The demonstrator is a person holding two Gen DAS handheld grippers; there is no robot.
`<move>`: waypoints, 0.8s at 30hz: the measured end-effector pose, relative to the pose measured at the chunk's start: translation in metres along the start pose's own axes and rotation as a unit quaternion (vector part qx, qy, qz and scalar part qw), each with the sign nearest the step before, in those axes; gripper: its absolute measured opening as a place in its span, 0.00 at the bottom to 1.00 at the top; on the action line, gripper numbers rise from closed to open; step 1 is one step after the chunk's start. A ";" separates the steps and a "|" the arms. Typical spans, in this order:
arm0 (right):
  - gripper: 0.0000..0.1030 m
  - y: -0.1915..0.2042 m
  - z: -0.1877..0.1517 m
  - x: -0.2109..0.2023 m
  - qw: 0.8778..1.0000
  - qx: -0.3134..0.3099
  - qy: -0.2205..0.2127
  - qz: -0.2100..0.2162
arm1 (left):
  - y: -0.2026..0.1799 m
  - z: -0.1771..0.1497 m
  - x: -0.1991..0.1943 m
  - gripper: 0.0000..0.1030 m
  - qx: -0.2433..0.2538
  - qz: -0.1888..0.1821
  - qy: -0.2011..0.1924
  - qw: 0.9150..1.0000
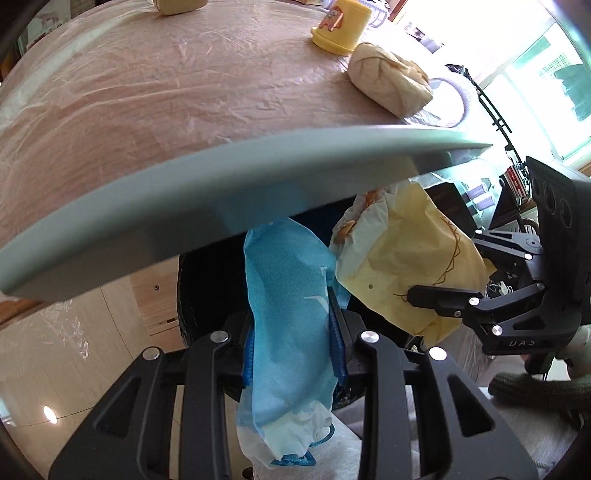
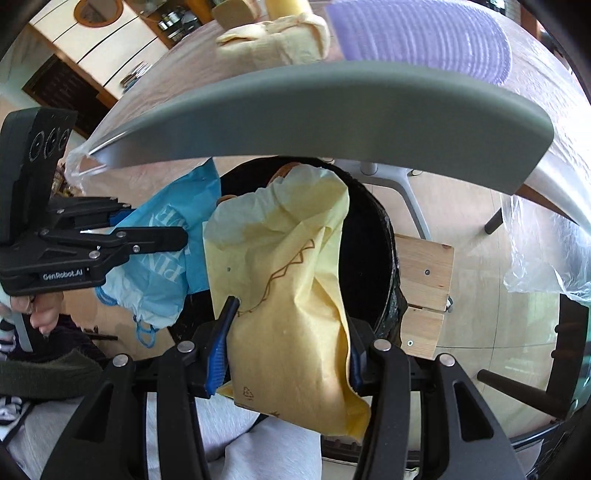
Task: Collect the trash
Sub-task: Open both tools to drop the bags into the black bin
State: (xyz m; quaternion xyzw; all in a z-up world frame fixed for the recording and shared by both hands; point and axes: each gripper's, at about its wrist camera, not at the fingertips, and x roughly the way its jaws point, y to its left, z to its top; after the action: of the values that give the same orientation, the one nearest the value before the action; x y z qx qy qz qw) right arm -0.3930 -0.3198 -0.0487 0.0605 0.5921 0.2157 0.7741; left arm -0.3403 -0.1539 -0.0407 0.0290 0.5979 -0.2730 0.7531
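Note:
My left gripper [image 1: 291, 314] is shut on a blue plastic bag [image 1: 286, 314], which also shows in the right wrist view [image 2: 173, 243]. My right gripper [image 2: 291, 332] is shut on a yellow paper bag [image 2: 288, 295], seen from the left wrist view too [image 1: 402, 258]. Both bags hang over the open mouth of a black trash bin [image 2: 369, 251], just below the grey table edge [image 1: 221, 192]. The right gripper [image 1: 436, 297] sits to the right of the left one. The left gripper [image 2: 159, 229] appears at the left of the right wrist view.
On the plastic-covered table [image 1: 147, 92] are a yellow mug [image 1: 340, 26], a crumpled beige bag [image 1: 388, 81] and another beige item [image 1: 177, 5]. A purple ribbed plate [image 2: 424, 33] lies near the edge. A wooden stool [image 2: 424, 280] stands beside the bin.

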 end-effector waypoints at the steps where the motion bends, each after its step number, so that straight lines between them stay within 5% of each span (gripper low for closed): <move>1: 0.47 0.001 0.002 0.002 1.000 0.003 -0.001 -0.003 | 0.000 0.002 0.001 0.32 -0.002 0.002 -0.001 1.000; 13: 0.50 -0.009 0.006 0.007 0.998 0.057 -0.012 0.003 | -0.003 0.006 0.007 0.32 0.006 0.005 -0.006 1.000; 15: 0.62 -0.010 0.006 0.007 0.998 0.064 -0.011 0.004 | -0.002 0.007 0.004 0.37 0.010 0.003 -0.016 1.000; 17: 0.76 -0.011 0.004 0.004 0.998 0.068 -0.015 -0.002 | 0.000 0.008 -0.001 0.67 0.006 0.008 -0.027 1.000; 24: 0.78 -0.008 -0.005 -0.017 0.997 0.067 -0.026 0.001 | 0.006 0.001 -0.016 0.71 0.004 0.008 -0.038 0.999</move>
State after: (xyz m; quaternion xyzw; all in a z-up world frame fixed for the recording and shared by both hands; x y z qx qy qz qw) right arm -0.3988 -0.3349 -0.0382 0.1186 0.5851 0.1749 0.7829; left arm -0.3391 -0.1435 -0.0274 0.0263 0.5674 -0.2697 0.7776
